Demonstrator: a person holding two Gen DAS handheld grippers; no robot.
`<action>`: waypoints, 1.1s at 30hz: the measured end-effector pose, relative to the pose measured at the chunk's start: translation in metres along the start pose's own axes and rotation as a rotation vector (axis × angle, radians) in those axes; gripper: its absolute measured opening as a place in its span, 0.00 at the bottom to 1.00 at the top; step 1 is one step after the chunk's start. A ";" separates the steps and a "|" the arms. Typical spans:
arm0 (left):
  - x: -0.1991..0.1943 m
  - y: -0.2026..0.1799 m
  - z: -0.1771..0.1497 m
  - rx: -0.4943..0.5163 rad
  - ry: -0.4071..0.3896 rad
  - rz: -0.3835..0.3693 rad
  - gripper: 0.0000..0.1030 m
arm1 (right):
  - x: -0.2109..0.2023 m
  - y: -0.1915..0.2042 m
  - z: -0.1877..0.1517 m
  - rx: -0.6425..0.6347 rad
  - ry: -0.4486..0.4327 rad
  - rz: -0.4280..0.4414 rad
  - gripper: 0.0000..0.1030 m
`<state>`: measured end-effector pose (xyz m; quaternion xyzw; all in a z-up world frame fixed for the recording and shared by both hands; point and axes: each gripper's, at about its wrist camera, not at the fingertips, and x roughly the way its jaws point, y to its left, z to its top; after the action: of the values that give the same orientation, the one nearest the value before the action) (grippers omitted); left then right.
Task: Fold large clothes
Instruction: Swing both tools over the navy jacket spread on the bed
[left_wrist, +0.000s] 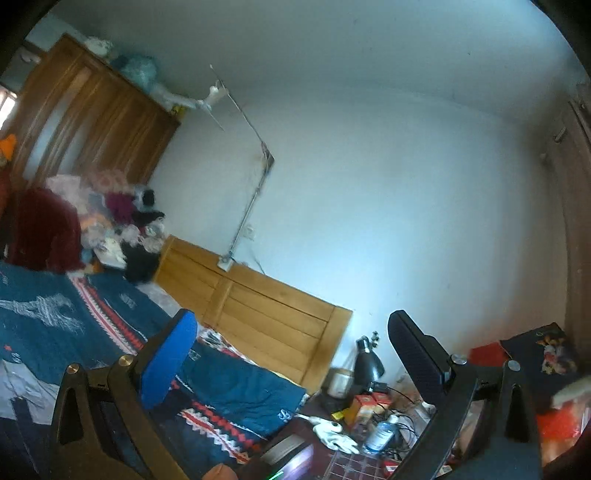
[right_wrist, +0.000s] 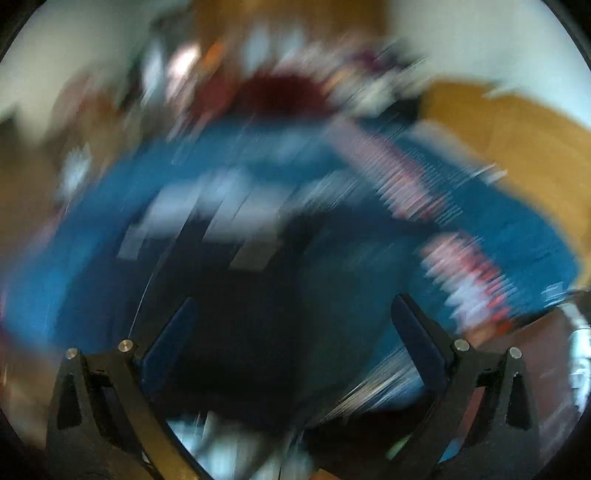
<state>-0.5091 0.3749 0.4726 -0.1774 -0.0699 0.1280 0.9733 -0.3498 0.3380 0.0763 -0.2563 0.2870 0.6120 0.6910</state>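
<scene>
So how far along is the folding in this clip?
Barely begun, as far as the views show. Done: nothing visibly folded. In hand: nothing; the left gripper has its jaws wide apart, aimed at the wall, and the right gripper is open over a dark garment on the blue bedspread, heavily blurred. Left: grasping and folding; an unsorted clothes pile waits by the headboard.

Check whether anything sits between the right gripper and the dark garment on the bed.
Nothing visible does. The right gripper has its jaws spread wide, and the dark garment fills the space directly ahead of them on the blue bedspread. The right wrist view is heavily motion-blurred, so small obstructions could go unseen.
</scene>
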 end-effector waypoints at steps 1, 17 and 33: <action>-0.008 0.008 0.004 0.011 -0.006 0.042 1.00 | 0.015 0.027 -0.020 -0.043 0.061 0.067 1.00; -0.214 0.292 -0.085 0.043 0.118 1.054 1.00 | 0.051 0.036 0.014 -0.139 0.053 0.092 1.00; -0.436 0.588 -0.259 -0.659 0.156 1.398 0.96 | 0.241 0.094 0.036 -0.153 0.308 0.067 1.00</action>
<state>-1.0117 0.7028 -0.0207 -0.4691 0.0923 0.6720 0.5656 -0.4190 0.5428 -0.0703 -0.3892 0.3502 0.6082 0.5967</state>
